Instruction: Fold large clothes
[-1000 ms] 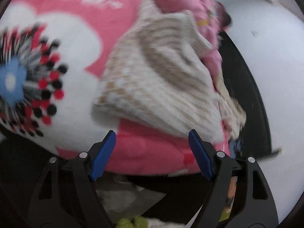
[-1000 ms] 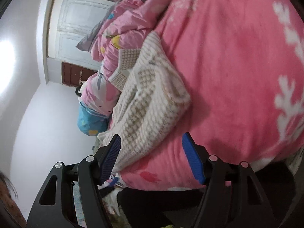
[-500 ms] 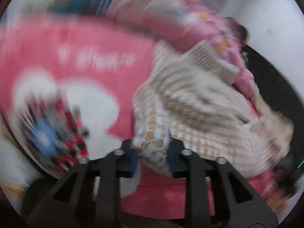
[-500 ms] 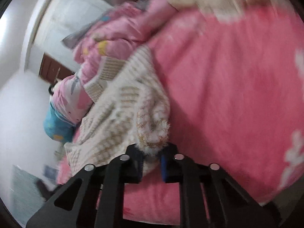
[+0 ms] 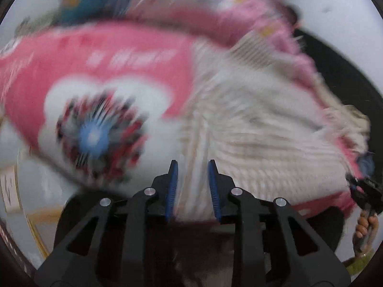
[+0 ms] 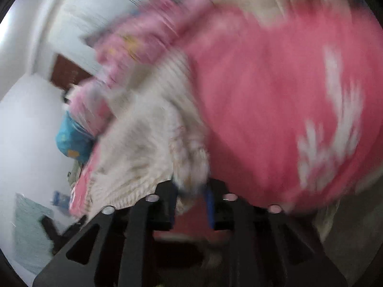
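The bed is covered by a pink blanket (image 5: 134, 55) with a white flower print; a cream knit sweater (image 5: 263, 134) lies on it.

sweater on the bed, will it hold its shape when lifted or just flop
Probably floppy: the sweater bunches and sags around the left gripper and right gripper. Its thick ribbed knit looks grippy, unlikely to slip. It may drag on the fuzzy pink blanket.

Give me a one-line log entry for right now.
phase: lifting sweater edge | left gripper: shut on knit sweater | right gripper: shut on knit sweater | surface: pink blanket | view: blurred
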